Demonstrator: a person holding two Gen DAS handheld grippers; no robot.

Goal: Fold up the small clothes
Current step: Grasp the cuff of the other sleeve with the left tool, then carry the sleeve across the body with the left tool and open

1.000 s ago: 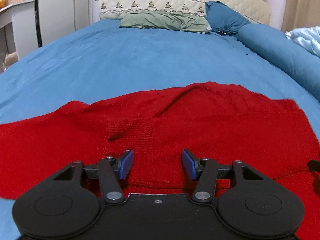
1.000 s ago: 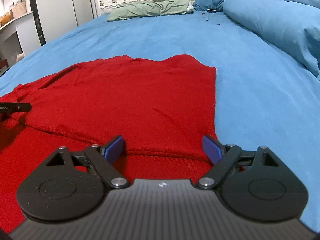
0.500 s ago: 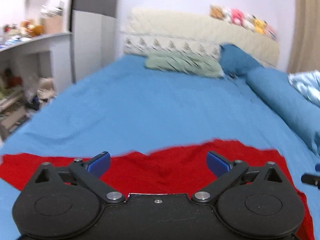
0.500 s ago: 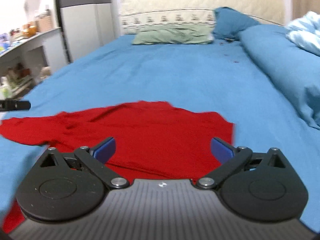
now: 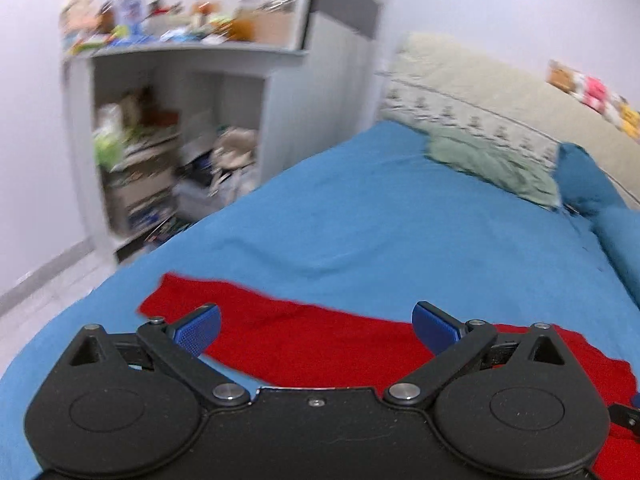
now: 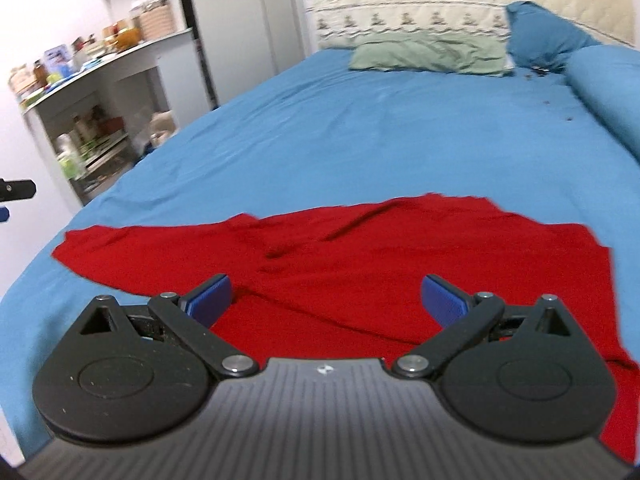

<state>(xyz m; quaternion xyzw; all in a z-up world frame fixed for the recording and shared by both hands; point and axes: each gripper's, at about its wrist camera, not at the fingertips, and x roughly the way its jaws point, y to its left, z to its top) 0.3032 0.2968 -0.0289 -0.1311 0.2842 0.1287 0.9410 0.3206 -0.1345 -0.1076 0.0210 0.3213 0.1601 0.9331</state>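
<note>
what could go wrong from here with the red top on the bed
1. The red garment has a ridge of bunched cloth across its middle; folding over it would likely lock in a lumpy crease.
2. Its left sleeve lies near the edge of the blue bed, so a careless drag might pull it off.
3. Both the left gripper and right gripper are open and hold nothing, and the left view is blurred, so the next pinch may miss.
</note>
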